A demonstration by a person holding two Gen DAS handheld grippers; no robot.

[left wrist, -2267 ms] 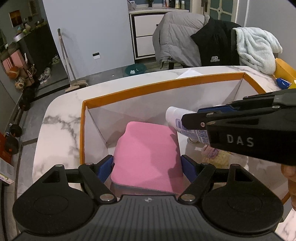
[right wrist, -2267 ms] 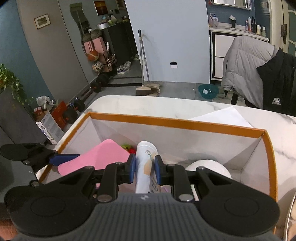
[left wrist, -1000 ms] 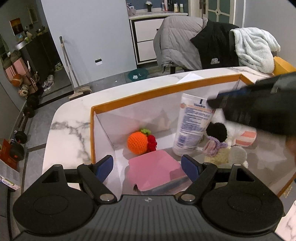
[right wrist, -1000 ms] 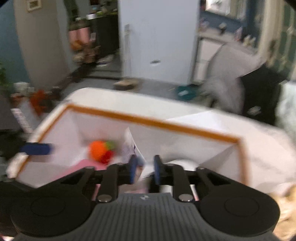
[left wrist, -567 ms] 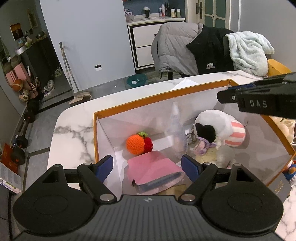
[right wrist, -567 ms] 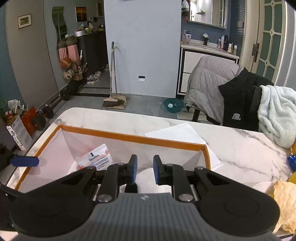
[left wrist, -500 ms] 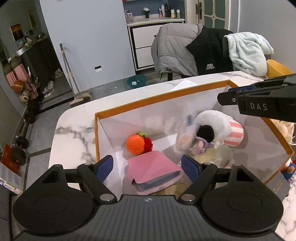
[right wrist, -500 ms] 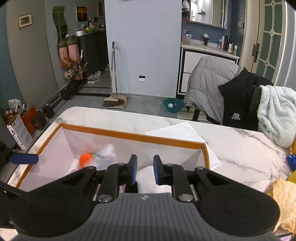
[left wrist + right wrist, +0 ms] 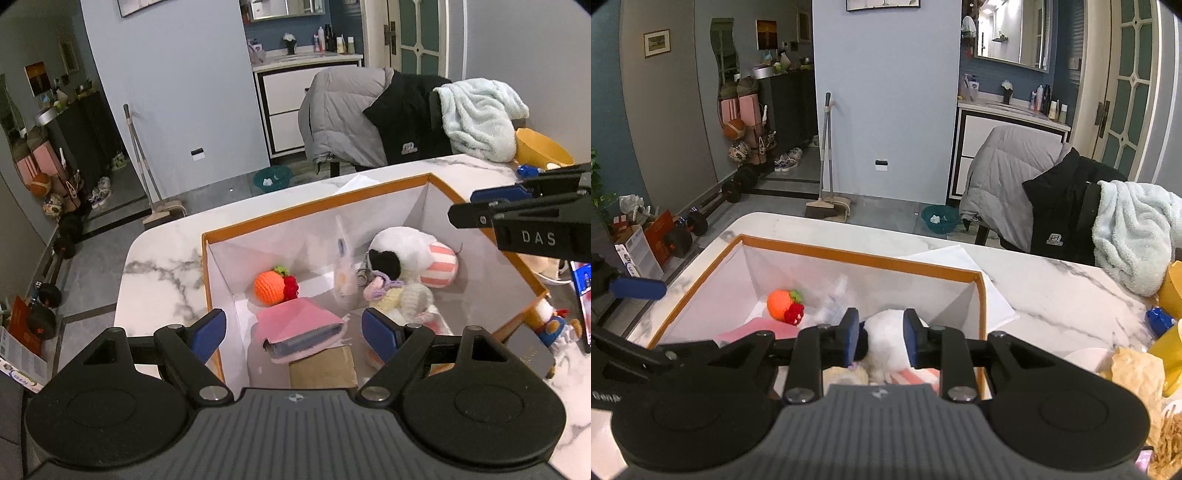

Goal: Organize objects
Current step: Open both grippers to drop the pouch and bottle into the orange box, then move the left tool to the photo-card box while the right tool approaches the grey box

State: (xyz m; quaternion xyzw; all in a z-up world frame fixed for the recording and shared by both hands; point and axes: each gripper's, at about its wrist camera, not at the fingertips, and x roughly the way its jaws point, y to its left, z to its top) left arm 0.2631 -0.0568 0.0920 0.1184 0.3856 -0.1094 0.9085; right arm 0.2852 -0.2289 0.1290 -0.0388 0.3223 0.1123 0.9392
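An orange-rimmed white box (image 9: 314,208) stands on the marble table. Inside lie a crocheted orange fruit (image 9: 269,285), a pink case (image 9: 299,319), a white plush toy (image 9: 406,258) with a striped pink part, and a lotion tube (image 9: 345,273) leaning blurred beside the plush. My left gripper (image 9: 293,326) hangs open over the box's near edge, nothing between its fingers. My right gripper (image 9: 881,334) is above the box (image 9: 857,258); its jaws are opening and hold nothing. The plush (image 9: 886,332), fruit (image 9: 779,303) and tube (image 9: 833,299) show beyond them.
A white paper sheet (image 9: 960,258) lies past the box. At the table's right are a yellow bowl (image 9: 539,151), a small stuffed toy (image 9: 554,325) and crumpled paper (image 9: 1134,369). Jackets and a towel hang over a chair (image 9: 1052,206) behind.
The right gripper let go of the lotion tube, which toppled against the plush inside the box. Both grippers rose and drew back; the right jaws have widened a little.
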